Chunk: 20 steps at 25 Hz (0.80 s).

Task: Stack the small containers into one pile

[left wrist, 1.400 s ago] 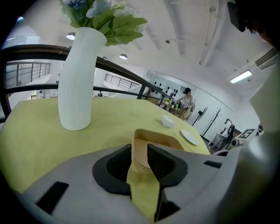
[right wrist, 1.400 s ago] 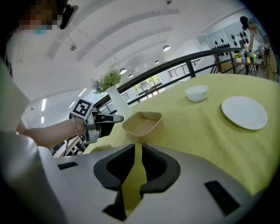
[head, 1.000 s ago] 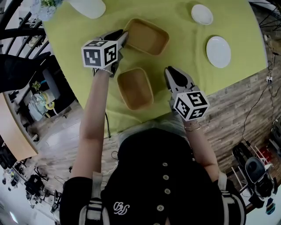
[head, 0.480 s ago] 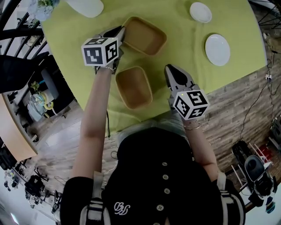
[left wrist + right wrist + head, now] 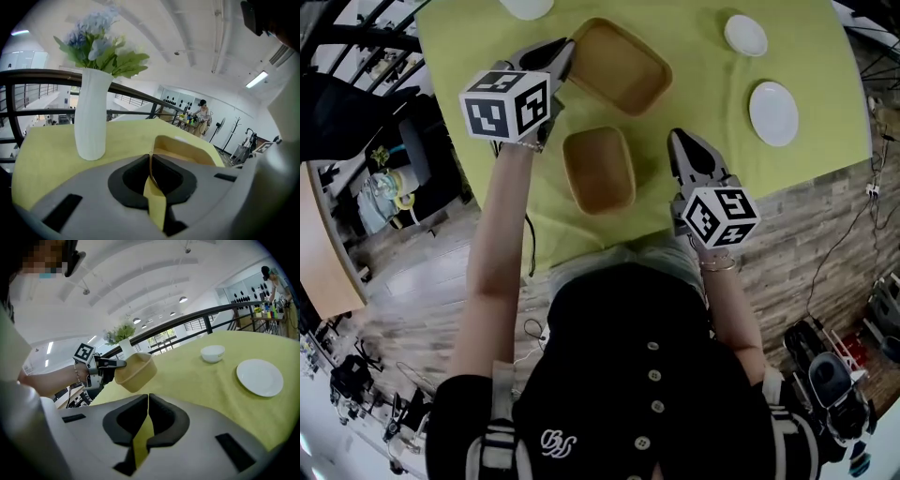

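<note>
The left gripper (image 5: 565, 52) has just clamped its jaws on the thin rim of a tan, square plastic container (image 5: 621, 67) and holds it tilted, clear of the yellow-green tablecloth (image 5: 703, 103). The right gripper (image 5: 678, 141) has just closed on nothing. This looks like the carrying step. The next move calls for lowering the held container squarely into the second tan container (image 5: 598, 171), which sits nearer the person.

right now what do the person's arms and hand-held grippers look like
The left hand-held gripper and right hand-held gripper are grey with black-lined jaws, each topped by a white cube of black square markers. Short black sleeves; a bracelet on the right wrist.
</note>
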{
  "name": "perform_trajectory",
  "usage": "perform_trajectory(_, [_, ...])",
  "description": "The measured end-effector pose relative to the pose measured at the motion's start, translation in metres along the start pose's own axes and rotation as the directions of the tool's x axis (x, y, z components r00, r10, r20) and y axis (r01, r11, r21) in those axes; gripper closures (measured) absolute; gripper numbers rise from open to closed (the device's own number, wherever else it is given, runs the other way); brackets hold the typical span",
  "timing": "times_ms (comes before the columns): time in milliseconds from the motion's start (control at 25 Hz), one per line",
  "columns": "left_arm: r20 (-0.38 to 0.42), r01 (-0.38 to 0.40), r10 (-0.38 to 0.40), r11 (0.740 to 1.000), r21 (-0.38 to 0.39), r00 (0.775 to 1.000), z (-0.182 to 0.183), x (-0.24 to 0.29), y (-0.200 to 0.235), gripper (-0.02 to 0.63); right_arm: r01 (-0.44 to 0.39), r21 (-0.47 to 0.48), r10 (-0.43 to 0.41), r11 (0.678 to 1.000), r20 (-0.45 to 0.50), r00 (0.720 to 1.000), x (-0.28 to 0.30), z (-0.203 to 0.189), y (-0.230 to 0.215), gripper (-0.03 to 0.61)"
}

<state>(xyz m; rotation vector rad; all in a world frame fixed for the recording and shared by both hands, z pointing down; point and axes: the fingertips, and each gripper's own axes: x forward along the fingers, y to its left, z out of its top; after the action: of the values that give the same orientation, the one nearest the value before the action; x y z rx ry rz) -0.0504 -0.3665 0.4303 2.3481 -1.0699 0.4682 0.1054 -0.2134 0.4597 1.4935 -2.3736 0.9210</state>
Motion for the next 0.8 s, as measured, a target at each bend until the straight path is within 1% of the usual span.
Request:
perform_trajectory(120, [0.006, 0.014, -0.015, 0.999, 0.03, 1.0, -0.001, -0.025, -0.008, 0.582, -0.038, -0.012, 0.038, 0.999, 0.009, 0.999, -0.003, 0.002, 0.013, 0.565])
perform_trajectory(200, [0.0, 0.014, -0.014, 0.999, 0.036, 1.0, -0.007, -0.04, -0.01, 0.581, -0.064, -0.024, 0.064, 0.998, 0.012, 0.998, -0.005, 0.002, 0.021, 0.566])
perform_trajectory(400, [-0.01, 0.032, -0.031, 0.998, 0.051, 0.999, -0.021, -0.077, -0.016, 0.583, -0.09, -0.061, 0.092, 0.994, 0.023, 0.996, -0.009, 0.006, 0.036, 0.566])
perform_trajectory(680, [-0.043, 0.11, -0.107, 0.99, 0.093, 0.993, -0.049, -0.103, -0.032, 0.583, -0.123, -0.098, 0.126, 0.988, 0.022, 0.992, -0.012, 0.005, 0.053, 0.566])
perform_trajectory(800, [-0.092, 0.163, -0.154, 0.981, 0.104, 0.984, -0.066, -0.107, -0.042, 0.583, -0.136, -0.113, 0.139, 0.984, 0.015, 0.99, -0.012, 0.004, 0.058, 0.566])
